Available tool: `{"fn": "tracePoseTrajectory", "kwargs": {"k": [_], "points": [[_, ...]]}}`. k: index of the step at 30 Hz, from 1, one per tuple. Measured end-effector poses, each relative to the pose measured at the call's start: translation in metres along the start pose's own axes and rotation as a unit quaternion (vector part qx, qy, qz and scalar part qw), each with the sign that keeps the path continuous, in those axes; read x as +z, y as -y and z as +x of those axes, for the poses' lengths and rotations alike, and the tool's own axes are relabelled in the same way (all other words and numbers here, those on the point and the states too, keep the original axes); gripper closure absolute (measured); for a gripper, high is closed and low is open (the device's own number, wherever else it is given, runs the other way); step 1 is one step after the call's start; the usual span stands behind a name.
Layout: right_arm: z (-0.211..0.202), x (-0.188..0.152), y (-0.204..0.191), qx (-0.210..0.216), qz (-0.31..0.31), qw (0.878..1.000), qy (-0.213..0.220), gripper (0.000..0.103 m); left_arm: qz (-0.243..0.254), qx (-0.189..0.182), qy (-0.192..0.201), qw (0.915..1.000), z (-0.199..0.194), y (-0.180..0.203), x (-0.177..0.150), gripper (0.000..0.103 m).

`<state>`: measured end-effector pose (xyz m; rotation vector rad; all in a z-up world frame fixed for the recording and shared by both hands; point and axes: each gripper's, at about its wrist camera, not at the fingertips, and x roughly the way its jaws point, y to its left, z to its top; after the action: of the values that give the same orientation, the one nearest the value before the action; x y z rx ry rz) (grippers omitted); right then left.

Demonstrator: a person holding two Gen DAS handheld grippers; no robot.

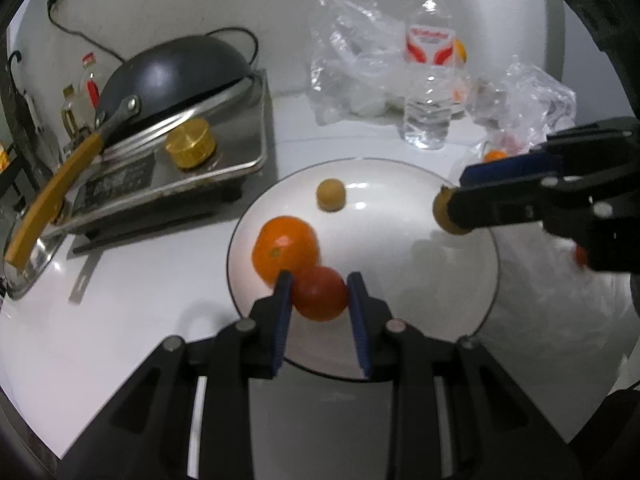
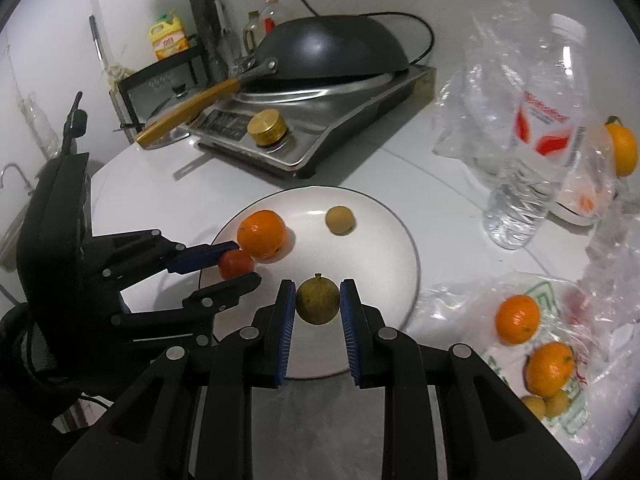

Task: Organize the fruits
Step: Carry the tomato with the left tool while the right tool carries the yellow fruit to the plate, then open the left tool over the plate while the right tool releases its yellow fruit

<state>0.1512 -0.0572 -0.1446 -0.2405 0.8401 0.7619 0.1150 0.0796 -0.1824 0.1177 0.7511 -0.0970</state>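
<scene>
A white plate (image 1: 400,272) (image 2: 380,232) lies on the white counter. On it rest an orange (image 1: 282,250) (image 2: 262,234) and a small brown longan (image 1: 331,195) (image 2: 340,220). My left gripper (image 1: 320,292) (image 2: 240,262) is shut on a small red tomato (image 1: 320,294) (image 2: 235,264), held over the plate's near edge right beside the orange. My right gripper (image 2: 317,300) (image 1: 448,210) is shut on a brown longan (image 2: 318,299) (image 1: 444,216) above the plate's right side.
A stove with an upturned black wok (image 1: 172,68) (image 2: 332,50) stands behind the plate. A water bottle (image 1: 428,64) (image 2: 532,132) and crumpled plastic bags (image 1: 360,52) are at the back right. A bag on the right holds more oranges (image 2: 518,320) and longans (image 2: 546,404).
</scene>
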Motion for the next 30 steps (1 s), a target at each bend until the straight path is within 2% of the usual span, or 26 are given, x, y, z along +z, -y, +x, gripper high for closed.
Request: {"fn": "tracePoseTrajectory", "kwargs": {"k": [2,10,18,28,30], "points": [[0.008,0.002,-0.003,0.004,-0.002,1.0,-0.005,0.078,-0.016,-0.003,-0.002,0.9999,0.002,-0.007,0.003,0.075],[0.029,0.002,-0.016,0.022,-0.005,0.999,-0.028,0.078,-0.029,-0.002,-0.007,0.9995,0.007,-0.02,0.002,0.073],[0.045,0.0,-0.035,0.042,-0.01,0.998,-0.044,0.078,-0.045,-0.004,0.019,0.9988,-0.01,-0.034,0.002,0.072],[0.051,-0.001,-0.04,0.044,-0.005,0.998,-0.052,0.078,-0.059,0.01,0.021,0.998,-0.019,-0.046,-0.006,0.071],[0.048,0.0,-0.04,0.041,-0.003,0.998,-0.049,0.073,-0.062,0.015,0.022,0.9978,-0.022,-0.047,-0.007,0.071]]}}
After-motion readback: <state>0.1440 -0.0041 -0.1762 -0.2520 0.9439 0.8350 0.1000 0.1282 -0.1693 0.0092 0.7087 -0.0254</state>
